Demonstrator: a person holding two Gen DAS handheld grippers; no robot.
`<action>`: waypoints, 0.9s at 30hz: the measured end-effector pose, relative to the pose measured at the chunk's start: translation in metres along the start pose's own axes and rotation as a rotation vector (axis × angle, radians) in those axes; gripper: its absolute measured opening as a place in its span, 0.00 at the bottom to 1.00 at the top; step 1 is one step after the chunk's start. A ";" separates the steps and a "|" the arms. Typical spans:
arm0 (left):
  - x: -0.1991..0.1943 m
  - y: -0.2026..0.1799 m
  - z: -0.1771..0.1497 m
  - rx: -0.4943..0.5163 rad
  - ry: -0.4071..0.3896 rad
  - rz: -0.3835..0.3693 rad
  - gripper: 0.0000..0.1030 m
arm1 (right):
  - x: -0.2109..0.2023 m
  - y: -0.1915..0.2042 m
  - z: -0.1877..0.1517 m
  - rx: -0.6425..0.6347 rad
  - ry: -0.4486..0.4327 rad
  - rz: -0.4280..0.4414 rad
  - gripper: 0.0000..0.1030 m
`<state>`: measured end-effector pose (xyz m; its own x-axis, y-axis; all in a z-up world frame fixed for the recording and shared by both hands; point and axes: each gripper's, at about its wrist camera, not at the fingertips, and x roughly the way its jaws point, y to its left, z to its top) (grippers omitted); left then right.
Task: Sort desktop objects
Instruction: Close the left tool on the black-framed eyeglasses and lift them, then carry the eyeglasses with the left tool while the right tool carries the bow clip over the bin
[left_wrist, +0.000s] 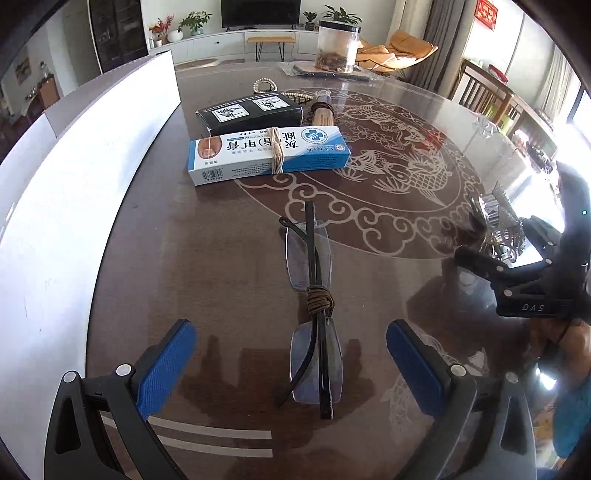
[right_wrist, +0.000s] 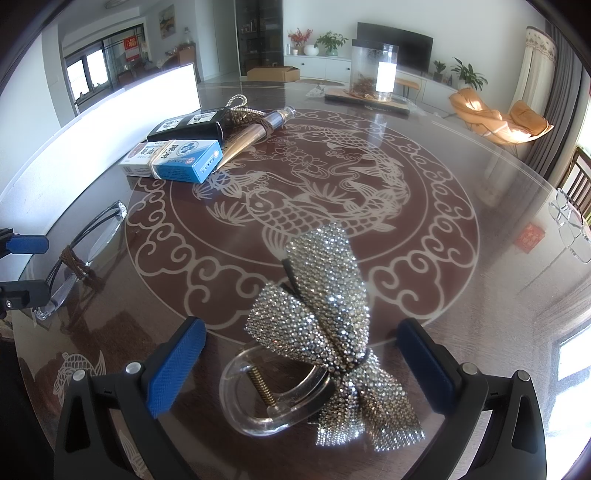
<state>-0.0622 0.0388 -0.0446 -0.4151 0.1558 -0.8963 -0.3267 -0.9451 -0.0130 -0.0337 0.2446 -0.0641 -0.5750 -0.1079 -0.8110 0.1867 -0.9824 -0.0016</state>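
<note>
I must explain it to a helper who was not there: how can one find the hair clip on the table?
Start at the round fish pattern on the dark glass table. At its near edge, between the right tongs, lies the hair clip. It alone has a clear plastic claw under a rhinestone bow, unlike the glasses and boxes.

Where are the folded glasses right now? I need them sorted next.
The folded glasses lie on the glass tabletop, centred between the left gripper's open fingers, nearer than the blue-and-white box.
</note>
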 end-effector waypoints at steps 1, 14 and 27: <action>0.008 -0.004 0.004 0.002 0.022 0.019 0.89 | -0.002 -0.003 0.000 0.008 -0.011 0.033 1.00; 0.007 0.024 -0.003 -0.175 -0.080 -0.055 0.15 | -0.010 -0.015 0.009 -0.046 0.080 0.172 0.58; -0.115 0.081 -0.009 -0.349 -0.340 -0.137 0.15 | -0.075 0.047 0.072 -0.150 -0.059 0.226 0.50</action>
<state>-0.0336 -0.0587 0.0537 -0.6602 0.3148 -0.6819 -0.1181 -0.9402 -0.3196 -0.0392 0.1955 0.0393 -0.5501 -0.3348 -0.7650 0.4289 -0.8993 0.0851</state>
